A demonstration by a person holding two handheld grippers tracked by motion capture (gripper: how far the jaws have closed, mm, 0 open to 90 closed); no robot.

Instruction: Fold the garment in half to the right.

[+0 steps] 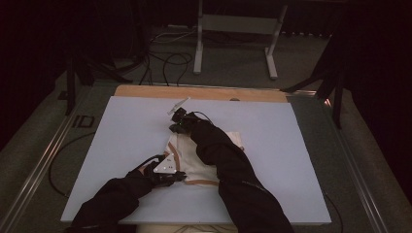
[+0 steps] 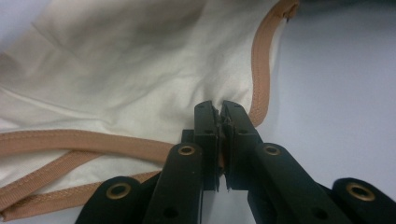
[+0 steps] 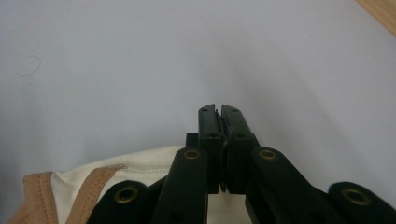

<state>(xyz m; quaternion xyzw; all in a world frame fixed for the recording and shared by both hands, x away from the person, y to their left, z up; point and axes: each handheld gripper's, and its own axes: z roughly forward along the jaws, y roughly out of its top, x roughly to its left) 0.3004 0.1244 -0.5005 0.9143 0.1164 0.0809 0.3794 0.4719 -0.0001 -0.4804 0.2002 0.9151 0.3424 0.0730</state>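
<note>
Cream cloth garment (image 1: pixel 201 162) with tan ribbed trim lies rumpled at the pale blue board's (image 1: pixel 121 126) centre. Left gripper (image 2: pixel 220 106), at seven o'clock, pinches its edge; right gripper (image 3: pixel 219 109), at twelve, is pressed together, cloth beneath it. Grey carpet (image 1: pixel 233 63) beyond.

Cream woven cloth garment (image 2: pixel 121 70) with ribbed tan trim; matt pale table sheet (image 1: pixel 272 145); bare wood edge (image 1: pixel 194 92)

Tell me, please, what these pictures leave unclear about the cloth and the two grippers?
- Cloth, high view: its middle is hidden under the right sleeve.
- Right gripper, right gripper view: whether it pinches cloth is hidden by its own jaws.
- Left gripper, left gripper view: the pinched cloth edge is hidden between the jaws.
</note>
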